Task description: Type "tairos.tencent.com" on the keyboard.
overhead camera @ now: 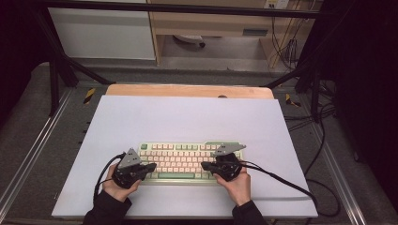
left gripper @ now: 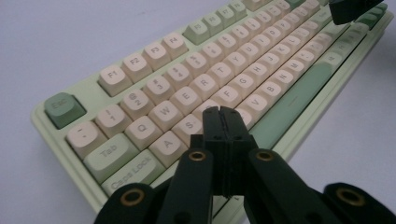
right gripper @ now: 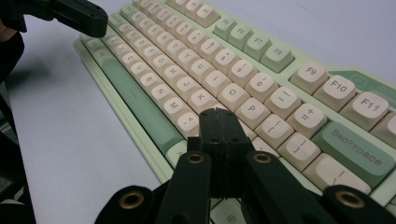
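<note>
Both forearms came in from the bottom edge in dark sleeves, angled slightly inward; the left hand (overhead camera: 115,186) wrapped the body of the left hand-held gripper (overhead camera: 151,166), whose tips pointed inward toward the right; the right hand (overhead camera: 238,183) wrapped the right hand-held gripper (overhead camera: 204,165), whose tips pointed inward toward the left; the two sets of tips faced each other, well apart; a grey three-cornered plate sat on top of each; in each gripper view the two black jaws stood pressed flat together with nothing between them; a black cable trailed from each gripper, looping back beside its wrist.
</note>
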Motion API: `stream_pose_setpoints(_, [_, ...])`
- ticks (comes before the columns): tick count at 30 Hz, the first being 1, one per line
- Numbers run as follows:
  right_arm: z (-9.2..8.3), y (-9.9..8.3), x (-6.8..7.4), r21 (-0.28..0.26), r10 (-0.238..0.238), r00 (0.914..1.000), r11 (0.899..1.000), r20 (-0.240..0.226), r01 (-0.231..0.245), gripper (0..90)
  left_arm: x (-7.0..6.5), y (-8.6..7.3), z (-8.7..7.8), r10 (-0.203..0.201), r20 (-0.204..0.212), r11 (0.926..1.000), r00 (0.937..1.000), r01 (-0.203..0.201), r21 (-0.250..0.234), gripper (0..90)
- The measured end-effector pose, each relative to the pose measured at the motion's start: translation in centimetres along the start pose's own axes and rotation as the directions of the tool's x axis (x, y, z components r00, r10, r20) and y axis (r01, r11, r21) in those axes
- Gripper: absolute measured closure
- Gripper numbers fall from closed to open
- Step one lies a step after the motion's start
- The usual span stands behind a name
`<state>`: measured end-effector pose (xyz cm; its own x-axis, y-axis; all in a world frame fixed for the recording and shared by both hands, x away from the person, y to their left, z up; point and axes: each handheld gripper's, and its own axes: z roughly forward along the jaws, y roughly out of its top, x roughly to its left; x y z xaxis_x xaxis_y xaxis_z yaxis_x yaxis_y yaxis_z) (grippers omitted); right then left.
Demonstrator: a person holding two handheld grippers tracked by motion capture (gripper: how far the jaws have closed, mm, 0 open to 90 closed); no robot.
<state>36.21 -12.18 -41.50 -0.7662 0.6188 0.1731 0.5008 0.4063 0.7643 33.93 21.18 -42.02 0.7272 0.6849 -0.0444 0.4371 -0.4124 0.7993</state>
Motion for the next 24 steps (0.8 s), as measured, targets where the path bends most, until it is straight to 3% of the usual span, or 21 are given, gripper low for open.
stream_pose_setpoints(10, [0.5, 1.1, 0.3, -0.012, 0.005, 0.9999, 1.0, 0.012, -0.005, 90.0, 0.9, -0.7, -0.8, -0.018, -0.012, 0.9998, 0.9998, 0.018, -0.008, 90.0])
stream_pose_setpoints(24, [3.1, 2.2, 0.2, 0.02, 0.007, 0.9986, 1.0, 0.052, -0.008, 90.0, 1.4, -1.0, -1.2, -0.031, -0.013, 0.9994, 0.9994, 0.031, -0.018, 89.9])
